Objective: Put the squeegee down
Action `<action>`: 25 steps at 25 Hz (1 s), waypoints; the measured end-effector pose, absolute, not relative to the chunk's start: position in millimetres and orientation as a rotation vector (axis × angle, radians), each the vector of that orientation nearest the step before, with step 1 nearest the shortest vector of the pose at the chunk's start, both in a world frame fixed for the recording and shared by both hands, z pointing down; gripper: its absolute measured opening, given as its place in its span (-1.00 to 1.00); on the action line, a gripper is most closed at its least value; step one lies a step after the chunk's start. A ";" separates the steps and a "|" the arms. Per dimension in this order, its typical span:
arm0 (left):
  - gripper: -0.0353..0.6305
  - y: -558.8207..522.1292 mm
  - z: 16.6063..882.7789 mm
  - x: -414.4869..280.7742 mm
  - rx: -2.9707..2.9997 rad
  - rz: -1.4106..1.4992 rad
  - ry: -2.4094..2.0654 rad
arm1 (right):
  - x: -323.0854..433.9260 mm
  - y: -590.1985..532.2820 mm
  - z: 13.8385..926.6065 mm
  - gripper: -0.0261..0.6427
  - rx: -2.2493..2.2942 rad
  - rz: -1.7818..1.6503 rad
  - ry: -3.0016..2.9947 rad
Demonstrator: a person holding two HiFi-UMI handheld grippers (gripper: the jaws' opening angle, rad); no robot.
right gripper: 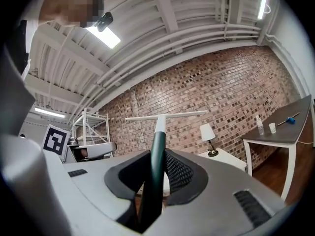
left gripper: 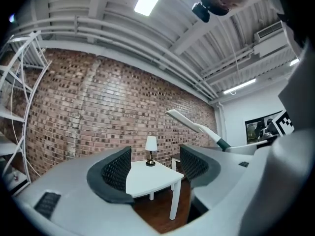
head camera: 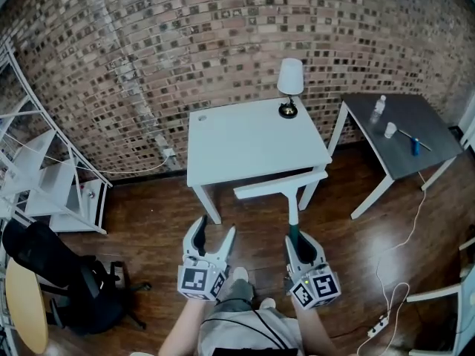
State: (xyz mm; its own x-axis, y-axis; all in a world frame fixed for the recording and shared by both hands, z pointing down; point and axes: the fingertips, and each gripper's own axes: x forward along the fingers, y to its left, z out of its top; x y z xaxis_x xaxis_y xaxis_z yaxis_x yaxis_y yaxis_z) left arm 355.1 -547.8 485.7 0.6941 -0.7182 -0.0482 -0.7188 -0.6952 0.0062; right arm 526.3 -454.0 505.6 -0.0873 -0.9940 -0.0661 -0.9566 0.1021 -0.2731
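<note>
The squeegee (head camera: 281, 185) has a long white blade and a white stem that ends in a dark green handle. It is held upright in front of the white table (head camera: 245, 139), with my right gripper (head camera: 297, 237) shut on the green handle. In the right gripper view the handle (right gripper: 156, 161) runs up between the jaws of the right gripper (right gripper: 157, 173) to the crossbar blade (right gripper: 165, 116). My left gripper (head camera: 214, 228) is open and empty, just left of the right one. In the left gripper view the left gripper (left gripper: 155, 168) frames the table (left gripper: 152, 178), and the squeegee (left gripper: 197, 126) shows at the right.
A small lamp (head camera: 290, 86) stands at the white table's back edge. To the right, a dark table (head camera: 430, 150) holds a bottle (head camera: 378, 110), a cup (head camera: 390, 130) and a blue-handled tool (head camera: 415, 144). A white shelf rack (head camera: 44, 176) and black chair (head camera: 70, 280) stand left. A power strip (head camera: 380, 323) lies on the floor.
</note>
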 end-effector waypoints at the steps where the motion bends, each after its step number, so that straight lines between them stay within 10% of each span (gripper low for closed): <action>1: 0.01 -558.0 487.5 359.2 -2.869 0.060 1.213 | 530.4 -463.9 505.7 -0.58 -1.949 -0.238 2.131; 25: 0.01 -880.4 530.4 437.8 -2.927 0.086 1.190 | 605.9 -792.2 551.0 -0.58 -2.054 -0.338 2.221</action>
